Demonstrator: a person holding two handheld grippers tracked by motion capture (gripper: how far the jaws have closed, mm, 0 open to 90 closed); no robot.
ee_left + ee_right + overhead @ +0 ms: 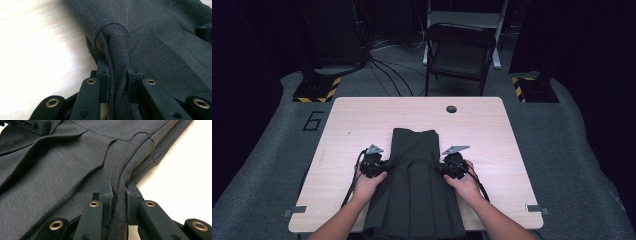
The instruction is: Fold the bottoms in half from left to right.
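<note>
A dark grey pleated skirt (414,185) lies flat on the light wooden table (362,120), waistband at the far end and hem hanging over the near edge. My left gripper (373,164) sits at the skirt's left edge, shut on a pinched ridge of the grey fabric (117,75). My right gripper (454,164) sits at the skirt's right edge, shut on a fold of fabric (120,195) between its jaws. In the left gripper view the other gripper's black tip (205,31) shows at the far right, across the cloth.
A round cable hole (451,109) is in the table near its far edge. A black folding chair (459,52) stands behind the table, with cables on the floor. Yellow-black striped bases (317,90) flank the far corners.
</note>
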